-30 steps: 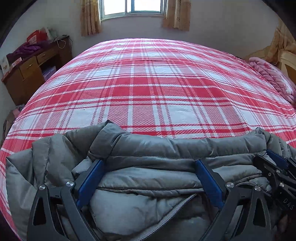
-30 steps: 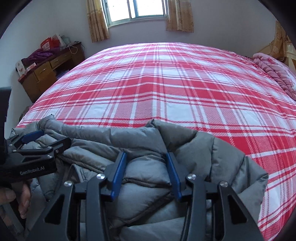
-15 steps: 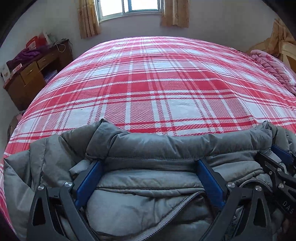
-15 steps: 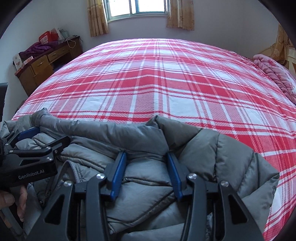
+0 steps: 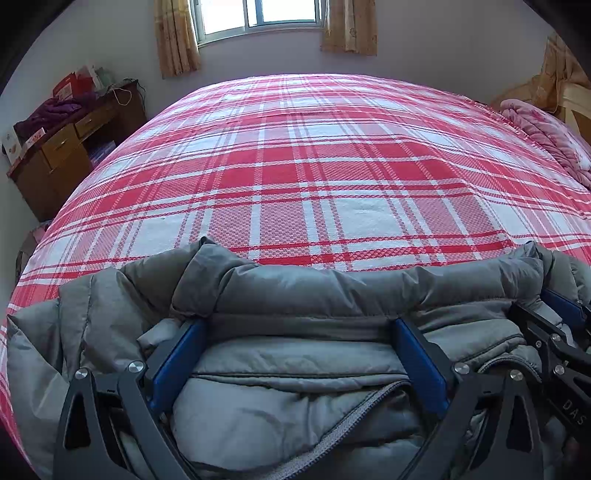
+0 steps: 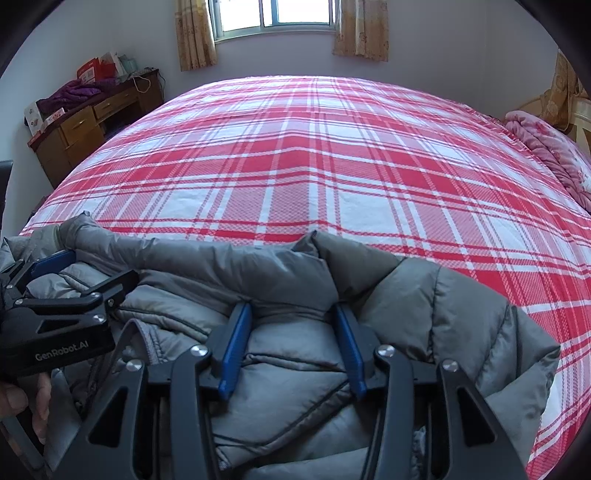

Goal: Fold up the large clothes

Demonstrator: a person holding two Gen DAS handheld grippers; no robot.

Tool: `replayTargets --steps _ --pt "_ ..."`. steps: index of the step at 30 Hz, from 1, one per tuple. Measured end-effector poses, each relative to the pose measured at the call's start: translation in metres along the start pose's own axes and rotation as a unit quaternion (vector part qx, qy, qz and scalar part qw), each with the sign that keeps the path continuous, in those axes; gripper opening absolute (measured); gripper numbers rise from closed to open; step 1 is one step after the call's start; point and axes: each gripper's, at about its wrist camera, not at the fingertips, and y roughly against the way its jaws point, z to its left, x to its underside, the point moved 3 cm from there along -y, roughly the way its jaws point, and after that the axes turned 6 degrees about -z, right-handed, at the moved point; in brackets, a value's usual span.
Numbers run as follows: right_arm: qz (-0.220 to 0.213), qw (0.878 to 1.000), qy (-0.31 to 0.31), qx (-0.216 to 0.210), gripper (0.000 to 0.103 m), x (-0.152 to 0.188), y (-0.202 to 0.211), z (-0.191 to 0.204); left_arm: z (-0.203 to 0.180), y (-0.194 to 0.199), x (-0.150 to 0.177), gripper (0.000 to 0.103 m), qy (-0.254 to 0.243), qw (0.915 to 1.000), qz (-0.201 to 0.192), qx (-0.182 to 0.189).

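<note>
A grey puffer jacket (image 5: 295, 354) lies bunched at the near edge of a bed with a red and white plaid cover (image 5: 314, 177). My left gripper (image 5: 299, 325) has its blue fingers spread wide, pushed into the jacket's padded folds under a thick roll of fabric. My right gripper (image 6: 291, 310) has its fingers closer together, also pushed into the jacket (image 6: 295, 369) beside a raised fold. Each gripper shows in the other's view: the right one (image 5: 554, 332) at the right edge, the left one (image 6: 66, 291) at the left edge. The fingertips are hidden by fabric.
A wooden desk (image 5: 70, 147) with clothes and boxes stands left of the bed. A pink quilt (image 5: 546, 136) lies at the bed's far right. A window with curtains (image 5: 258, 18) is on the far wall.
Both grippers have moved a little forward and down with the jacket. The jacket's folded top edge sits slightly lower in both views.
</note>
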Motion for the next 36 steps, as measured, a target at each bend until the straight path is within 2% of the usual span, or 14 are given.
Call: replayTargets --steps 5,8,10,11,13,15,16,17,20,24,28,32,36 --pt "-0.001 1.000 -0.001 0.000 0.050 0.000 0.000 -0.001 -0.002 -0.001 -0.001 0.101 -0.006 0.9999 0.002 -0.008" --pt "0.003 1.000 0.007 0.006 0.051 -0.001 0.000 0.001 -0.006 -0.004 -0.009 0.102 -0.023 0.9994 0.018 -0.018" --pt "0.011 1.000 0.022 0.016 0.055 -0.004 -0.002 0.004 -0.008 0.004 -0.018 0.102 -0.052 0.9977 0.025 -0.035" --pt "0.018 0.999 0.031 0.020 0.060 -0.007 -0.001 0.004 -0.006 0.016 -0.025 0.102 -0.064 0.9967 0.009 -0.050" --pt "0.028 0.998 0.044 0.023 0.063 -0.015 0.009 -0.001 0.001 0.049 -0.033 0.102 -0.072 0.9962 -0.027 -0.041" --pt "0.006 0.999 0.030 0.010 0.067 -0.019 0.034 -0.008 0.014 0.080 -0.029 0.102 -0.071 0.9961 -0.043 -0.029" --pt "-0.008 1.000 0.021 0.007 0.074 -0.019 0.052 -0.013 0.022 0.093 -0.024 0.102 -0.073 0.9958 -0.046 -0.030" --pt "-0.017 1.000 0.015 0.005 0.078 -0.016 0.067 -0.017 0.032 0.109 -0.014 0.102 -0.073 0.9956 -0.050 -0.031" --pt "-0.014 1.000 -0.005 -0.013 0.079 0.012 0.107 -0.026 0.060 0.151 0.035 0.102 -0.076 0.9954 -0.051 -0.030" --pt "0.027 1.000 -0.002 -0.014 0.079 0.089 0.153 -0.035 0.096 0.195 0.117 0.102 -0.064 0.9973 -0.019 -0.031" --pt "0.046 0.999 -0.010 0.000 0.079 0.155 0.196 -0.042 0.121 0.229 0.196 0.102 -0.033 0.9990 0.015 -0.027" --pt "0.053 0.998 -0.034 0.008 0.079 0.207 0.238 -0.048 0.131 0.260 0.249 0.102 -0.035 0.9982 0.020 -0.043" --pt "0.054 0.997 -0.053 0.020 0.079 0.245 0.270 -0.045 0.142 0.292 0.278 0.102 -0.016 0.9993 0.019 -0.027"
